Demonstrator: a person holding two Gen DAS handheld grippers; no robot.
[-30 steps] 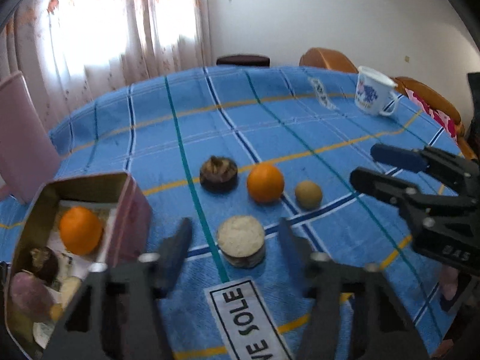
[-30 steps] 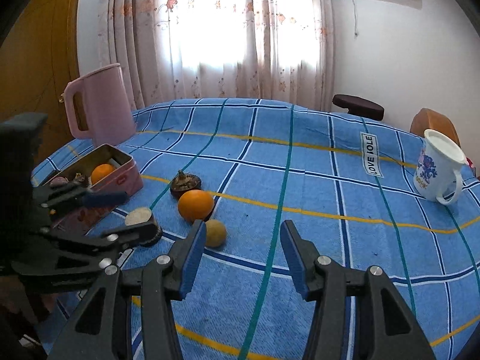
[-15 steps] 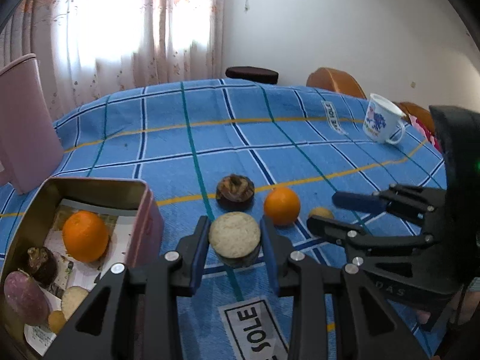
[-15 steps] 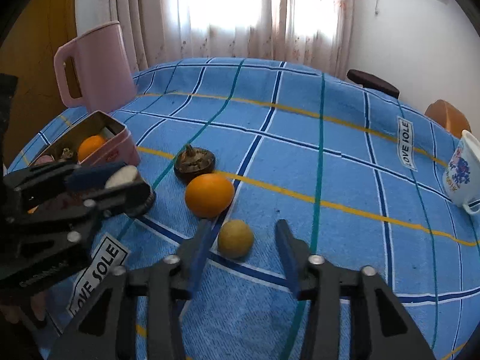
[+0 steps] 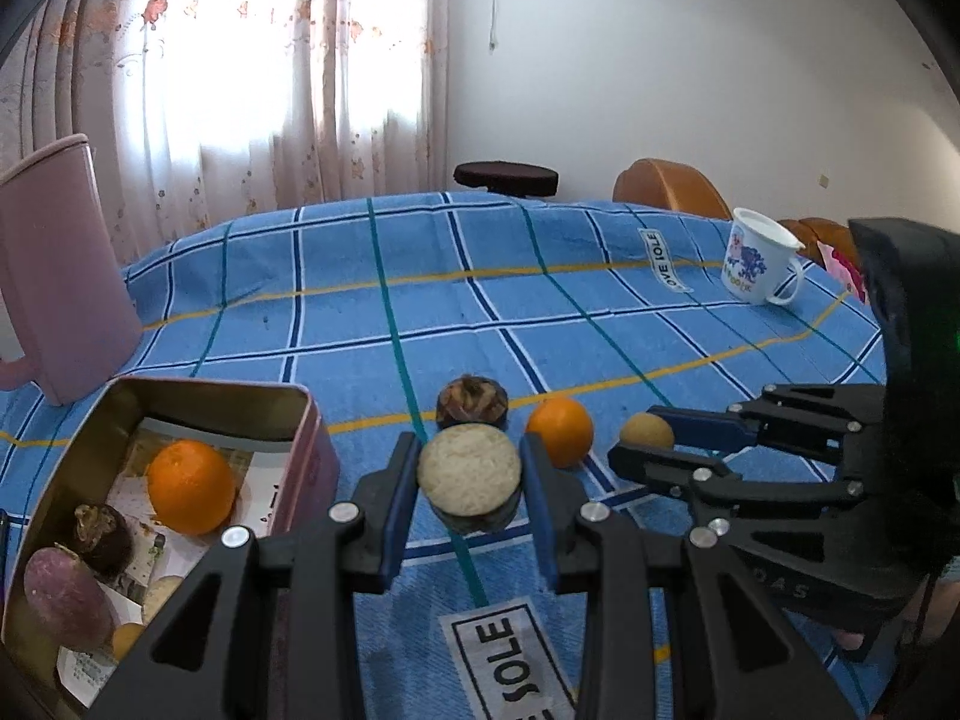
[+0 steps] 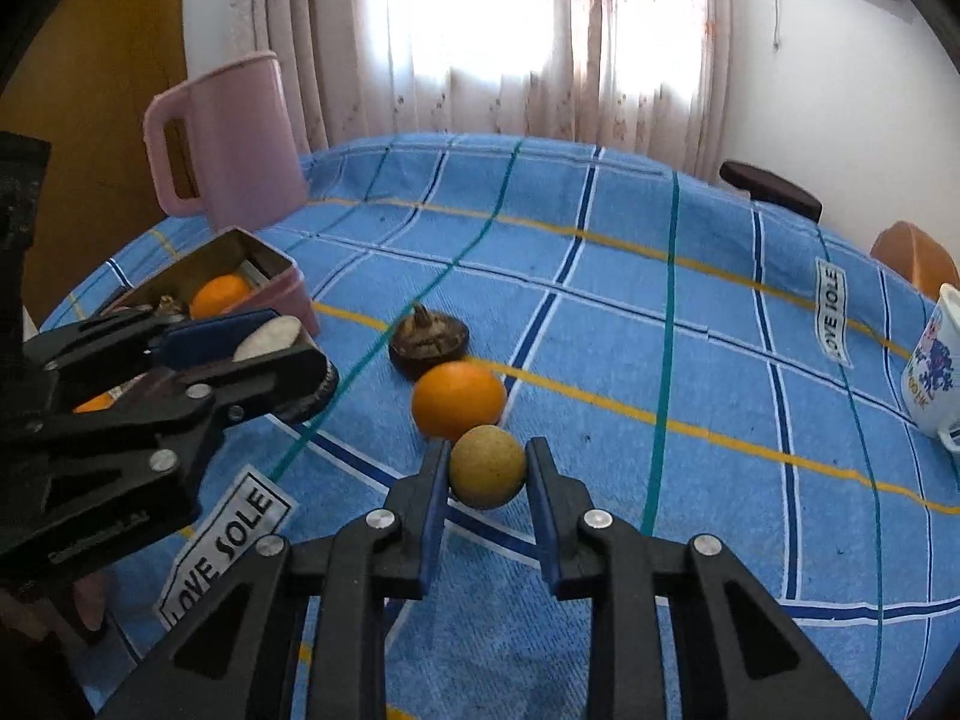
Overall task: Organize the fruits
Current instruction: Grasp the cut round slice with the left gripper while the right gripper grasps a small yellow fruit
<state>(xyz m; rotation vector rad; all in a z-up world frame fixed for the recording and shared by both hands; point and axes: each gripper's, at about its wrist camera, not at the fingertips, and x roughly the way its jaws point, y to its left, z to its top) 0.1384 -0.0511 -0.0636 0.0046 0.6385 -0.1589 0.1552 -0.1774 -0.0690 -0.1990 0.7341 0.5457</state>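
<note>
My left tongs clamp the pale cut-faced fruit by its sides just right of the open tin for dropping in, right tongs nearly closed around the small yellow fruit on the cloth, contact looks snug.

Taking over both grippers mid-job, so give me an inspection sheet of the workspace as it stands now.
Surface: table under a blue plaid cloth, flat.
Job's things: open tin holds an orange and other fruit; on the cloth an orange, a dark fruit, a pale disc and a yellow ball.
Clutter: pink jug; printed mug.
Grippers: left gripper shut on the disc; right gripper brackets the ball, contact unclear.
Cables: a cord on the wall under the air conditioner.
Surroundings: curtained window, stool, brown chairs.
</note>
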